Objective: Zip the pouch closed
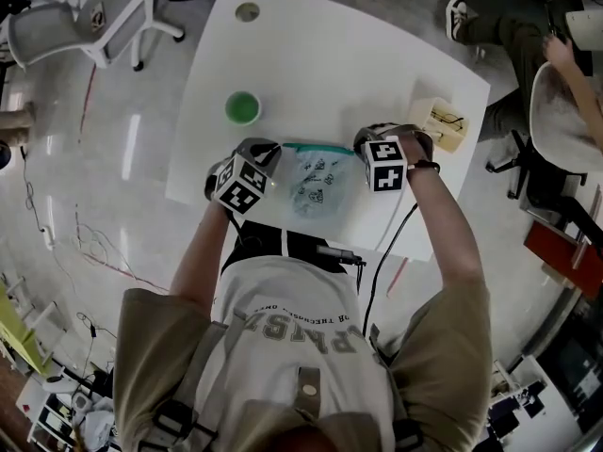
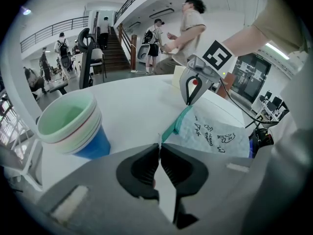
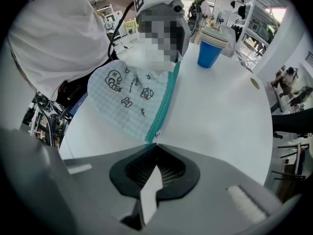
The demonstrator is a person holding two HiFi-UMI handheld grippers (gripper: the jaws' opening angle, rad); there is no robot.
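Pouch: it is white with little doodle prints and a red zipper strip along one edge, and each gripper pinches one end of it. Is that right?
Not quite. The zipper strip on the pouch is teal, not red; the right gripper view shows it plainly. The rest stands: the pouch is white with doodle prints, and the left gripper and the right gripper each pinch one end of it.

There is one white bench, and on it lies one pouch. Two tools are at the pouch: the left tool and the right tool. Beyond the pouch stands one stack of cups (how many are nested I cannot count). Beyond the pouch's right end is one cream box, and far beyond it one round hole.
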